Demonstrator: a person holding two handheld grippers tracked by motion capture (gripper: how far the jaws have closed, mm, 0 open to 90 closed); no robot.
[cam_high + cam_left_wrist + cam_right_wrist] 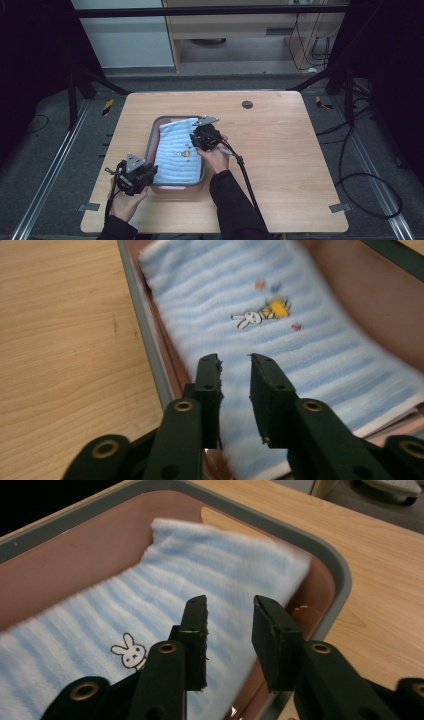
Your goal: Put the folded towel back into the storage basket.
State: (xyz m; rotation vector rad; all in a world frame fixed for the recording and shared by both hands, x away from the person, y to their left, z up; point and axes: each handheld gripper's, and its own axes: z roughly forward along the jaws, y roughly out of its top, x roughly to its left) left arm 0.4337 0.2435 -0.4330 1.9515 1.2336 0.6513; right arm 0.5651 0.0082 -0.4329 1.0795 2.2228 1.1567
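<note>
One folded blue-striped towel (177,152) with a rabbit picture lies inside one pink tray (152,134) on the counter (280,150). Two tools hover over it: the left hand-held gripper (235,360) at its near corner, the right hand-held gripper (230,605) near its far end, both with jaws parted and nothing between them.

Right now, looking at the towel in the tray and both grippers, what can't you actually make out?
- Tray floor: covered by the striped towel in the high view.
- Towel's near end: hidden behind the left gripper jaws in the left gripper view.
- Towel's far corner: blurred in the right gripper view.
- Right gripper: whether its tips touch the towel can't be told.
</note>
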